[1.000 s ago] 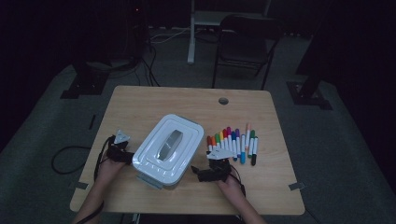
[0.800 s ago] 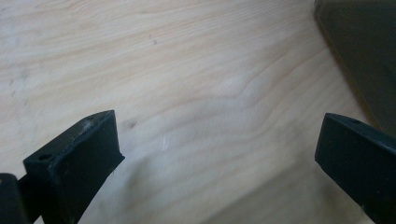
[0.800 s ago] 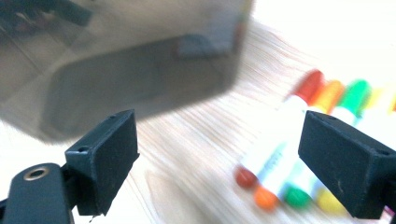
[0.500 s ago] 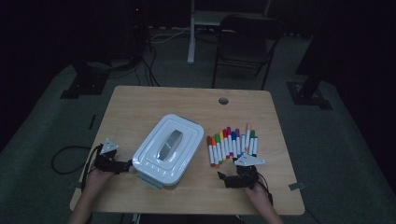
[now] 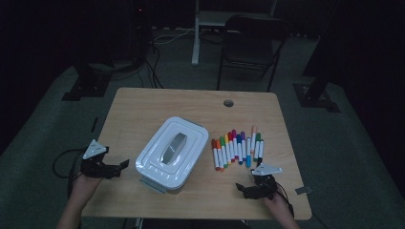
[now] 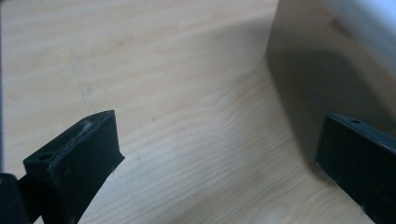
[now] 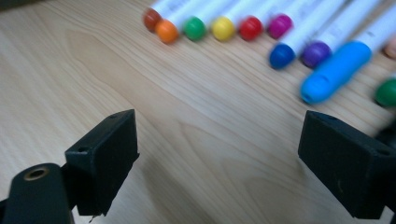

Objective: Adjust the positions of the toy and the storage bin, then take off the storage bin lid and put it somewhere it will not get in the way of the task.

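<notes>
Both grippers have been drawn back from the white box (image 5: pixel 172 153): the left gripper (image 5: pixel 123 164), spread wide, is held at its 9 o'clock; the right gripper (image 5: pixel 240 189), equally wide, at 6 o'clock of the markers (image 5: pixel 237 148).

Pale matt wood-grain desk (image 5: pixel 143 105); smooth white plastic lidded box (image 5: pixel 172 152); glossy plastic colour-capped markers (image 5: pixel 236 148); matt black claws.
</notes>
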